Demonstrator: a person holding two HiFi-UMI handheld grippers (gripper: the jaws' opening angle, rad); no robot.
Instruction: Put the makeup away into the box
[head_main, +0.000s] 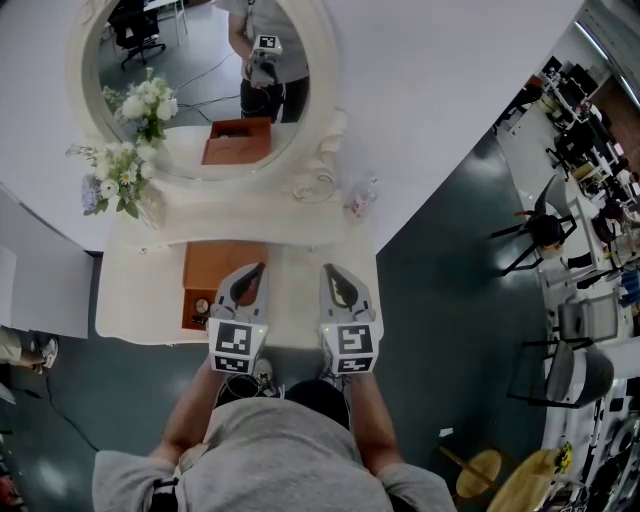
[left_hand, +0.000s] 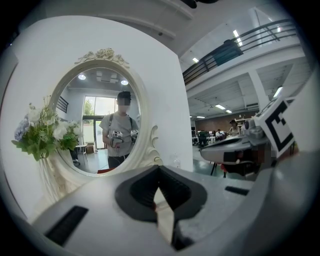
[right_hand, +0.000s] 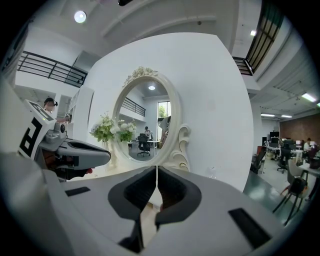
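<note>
Right now my left gripper and right gripper hover over the table by the box, jaws closed on nothing.

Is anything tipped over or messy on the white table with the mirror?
Nothing stands out. The flowers stand beside the mirror, the small clear bottle sits by the mirror's base, and the brown box lies square to the edges of the table. No spill or break shows.

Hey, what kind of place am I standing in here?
Probably a mock dressing corner inside a big open office: a white vanity with oval mirror and flowers, desks and office chairs beyond.
</note>
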